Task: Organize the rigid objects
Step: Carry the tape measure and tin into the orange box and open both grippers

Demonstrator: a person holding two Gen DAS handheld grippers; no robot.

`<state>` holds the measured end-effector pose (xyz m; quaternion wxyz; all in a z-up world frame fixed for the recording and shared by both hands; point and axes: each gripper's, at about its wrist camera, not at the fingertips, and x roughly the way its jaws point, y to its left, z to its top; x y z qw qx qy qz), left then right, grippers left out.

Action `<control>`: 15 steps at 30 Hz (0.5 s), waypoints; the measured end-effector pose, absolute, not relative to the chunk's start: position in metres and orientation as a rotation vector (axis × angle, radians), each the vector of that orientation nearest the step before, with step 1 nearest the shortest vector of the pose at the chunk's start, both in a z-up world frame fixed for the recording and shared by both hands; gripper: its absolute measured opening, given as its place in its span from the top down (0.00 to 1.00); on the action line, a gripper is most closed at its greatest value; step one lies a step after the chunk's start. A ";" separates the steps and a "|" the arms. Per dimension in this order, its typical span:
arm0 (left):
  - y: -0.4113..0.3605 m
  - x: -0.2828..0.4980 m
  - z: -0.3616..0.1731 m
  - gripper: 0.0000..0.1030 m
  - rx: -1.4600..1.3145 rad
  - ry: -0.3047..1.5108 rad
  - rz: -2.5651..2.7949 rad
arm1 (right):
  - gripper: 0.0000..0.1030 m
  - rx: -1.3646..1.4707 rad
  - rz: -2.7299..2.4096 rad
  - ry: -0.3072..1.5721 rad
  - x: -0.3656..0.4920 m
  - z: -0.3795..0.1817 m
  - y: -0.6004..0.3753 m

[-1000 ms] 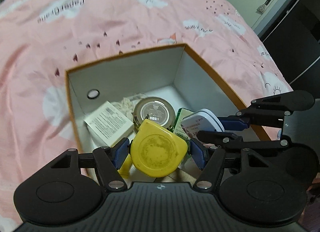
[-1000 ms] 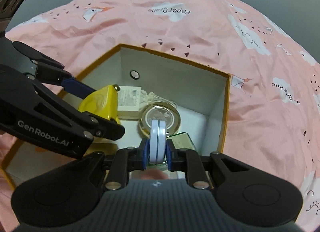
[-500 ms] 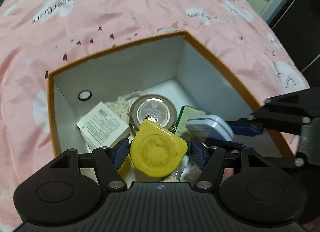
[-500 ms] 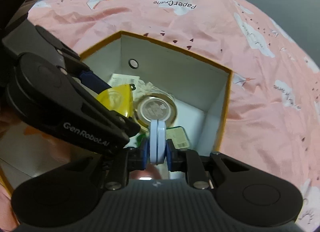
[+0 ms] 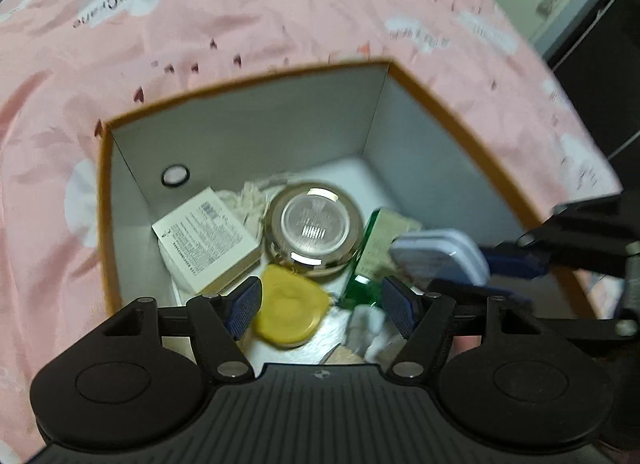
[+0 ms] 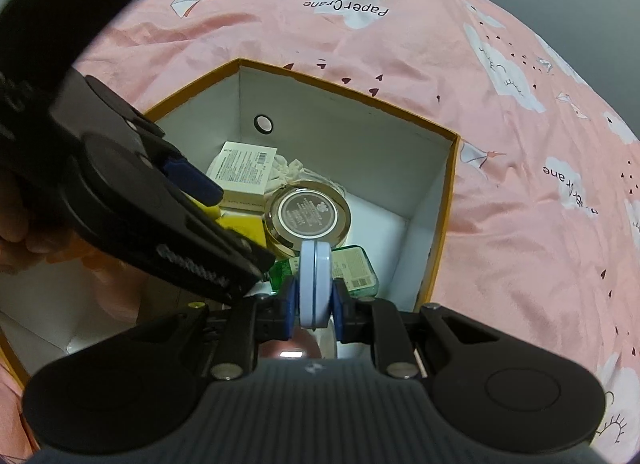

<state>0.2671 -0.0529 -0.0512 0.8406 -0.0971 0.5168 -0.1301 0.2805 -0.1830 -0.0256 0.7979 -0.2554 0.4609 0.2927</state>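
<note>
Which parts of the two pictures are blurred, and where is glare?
Left wrist view: the yellow tape measure and the green bottle are smeared by motion; bright glare streaks lie on the round tin. Right wrist view: mostly sharp, only the left gripper close by is soft.

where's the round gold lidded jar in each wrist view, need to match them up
Left wrist: round gold-lidded jar sits mid-frame on the box floor, right of the white carton.
Right wrist: the jar sits just above the gripped pale blue tin.
Shared landmark: the round hole in the box wall.
</note>
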 end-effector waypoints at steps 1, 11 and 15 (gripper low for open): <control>-0.050 0.264 -0.046 0.25 -0.221 1.069 -0.272 | 0.84 -0.542 0.624 0.987 0.280 -0.025 -0.184; -0.021 0.237 -0.003 0.25 -0.160 0.857 -0.091 | 0.84 -0.697 0.569 0.917 0.299 -0.029 -0.159; -0.018 0.230 -0.006 0.25 -0.147 0.851 -0.059 | 0.84 -0.829 0.554 0.898 0.317 -0.046 -0.143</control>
